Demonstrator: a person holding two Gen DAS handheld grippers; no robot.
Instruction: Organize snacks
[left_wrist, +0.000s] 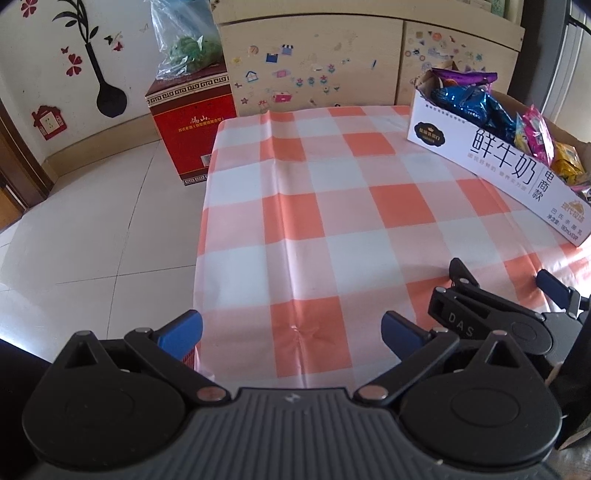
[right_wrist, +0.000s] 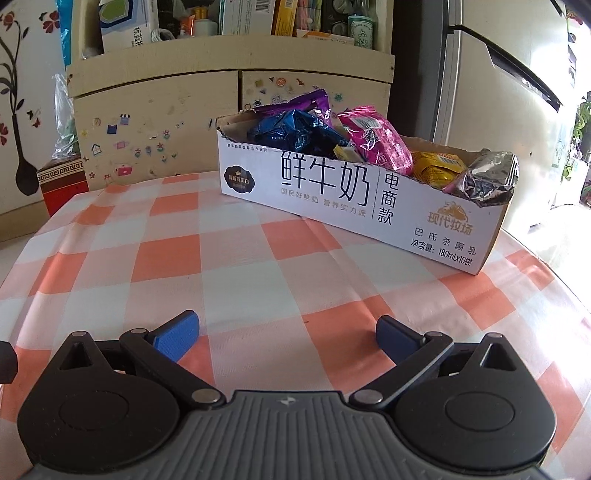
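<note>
A white milk carton box (right_wrist: 325, 192) with its top cut off stands on the checked tablecloth (right_wrist: 229, 273) and holds several snack packets: blue (right_wrist: 295, 133), purple (right_wrist: 299, 105), pink (right_wrist: 376, 142), yellow (right_wrist: 436, 168) and silver foil (right_wrist: 487, 177). The box also shows in the left wrist view (left_wrist: 491, 162), at the far right. My left gripper (left_wrist: 291, 332) is open and empty above the table's near left part. My right gripper (right_wrist: 286, 334) is open and empty, short of the box; it also shows in the left wrist view (left_wrist: 506, 291).
A red carton (left_wrist: 192, 125) with a plastic bag (left_wrist: 184, 37) on top stands on the floor past the table's left edge. A stickered beige cabinet (right_wrist: 229, 110) stands behind the table, with cluttered shelves above. A fridge (right_wrist: 480, 92) is at the right.
</note>
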